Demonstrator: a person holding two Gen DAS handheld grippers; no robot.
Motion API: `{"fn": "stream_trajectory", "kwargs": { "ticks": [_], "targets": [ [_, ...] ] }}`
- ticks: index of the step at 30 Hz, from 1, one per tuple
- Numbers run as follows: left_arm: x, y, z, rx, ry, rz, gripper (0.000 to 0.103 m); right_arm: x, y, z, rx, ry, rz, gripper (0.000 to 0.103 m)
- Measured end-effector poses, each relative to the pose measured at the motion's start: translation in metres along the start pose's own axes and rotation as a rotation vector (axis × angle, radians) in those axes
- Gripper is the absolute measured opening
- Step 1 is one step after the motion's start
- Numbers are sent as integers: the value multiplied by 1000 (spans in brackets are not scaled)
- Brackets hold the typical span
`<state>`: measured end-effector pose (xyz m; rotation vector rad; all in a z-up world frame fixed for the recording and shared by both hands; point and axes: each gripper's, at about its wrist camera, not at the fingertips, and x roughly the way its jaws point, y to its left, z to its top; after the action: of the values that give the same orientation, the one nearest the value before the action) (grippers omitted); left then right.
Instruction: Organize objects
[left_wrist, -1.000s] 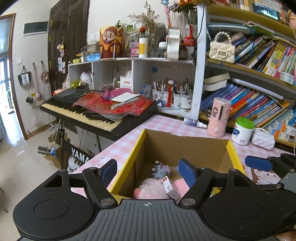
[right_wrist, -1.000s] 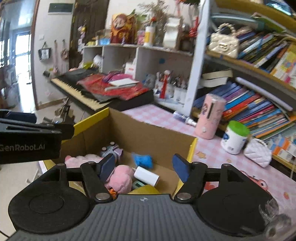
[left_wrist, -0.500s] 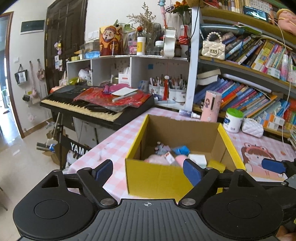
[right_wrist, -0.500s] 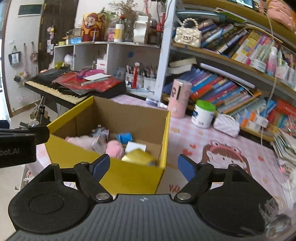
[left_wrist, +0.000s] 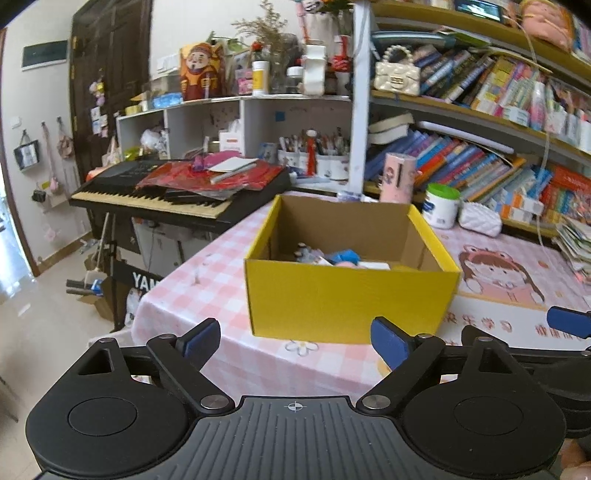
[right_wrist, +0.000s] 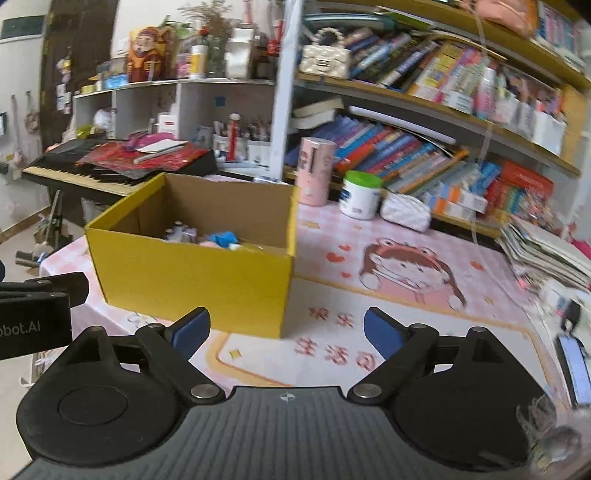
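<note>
both grippers have pulled back from over the yellow box (left_wrist: 351, 291) within the last second, so its front wall now shows where before only the inside did; this suggests the dropping-in step is over and the next pick is due. the left gripper (left_wrist: 295, 341) is spread wide and empty, and so is the right gripper (right_wrist: 287, 332). one box sits on the pink table (right_wrist: 406, 332), at 12 o'clock from the left gripper and 10 o'clock from the right, with several small toys inside, too hidden to count. behind it stand one pink canister (right_wrist: 316, 171), one green-lidded jar (right_wrist: 360, 195) and one white pouch (right_wrist: 404, 212).
</note>
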<state>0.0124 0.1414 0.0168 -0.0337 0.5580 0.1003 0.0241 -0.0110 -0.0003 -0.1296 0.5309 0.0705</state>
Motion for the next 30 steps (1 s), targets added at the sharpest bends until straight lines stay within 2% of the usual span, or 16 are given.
{"fn": "stream_trajectory", "kwargs": {
  "ticks": [13,21,26,30],
  "targets": [
    [-10,-46,-13,114,18,-127,92,-30,-43,-31,102,42,-167,95],
    [-6,-74,-16,148,36,-152,96,-36,-72,-40,140,74,-259,101],
    [-3,-87,-19,167,62,-162,96,-38,-86,-43,162,80,-290,102],
    [-2,-94,-20,173,68,-142,96,-38,-95,-44,175,85,-300,103]
  ]
}}
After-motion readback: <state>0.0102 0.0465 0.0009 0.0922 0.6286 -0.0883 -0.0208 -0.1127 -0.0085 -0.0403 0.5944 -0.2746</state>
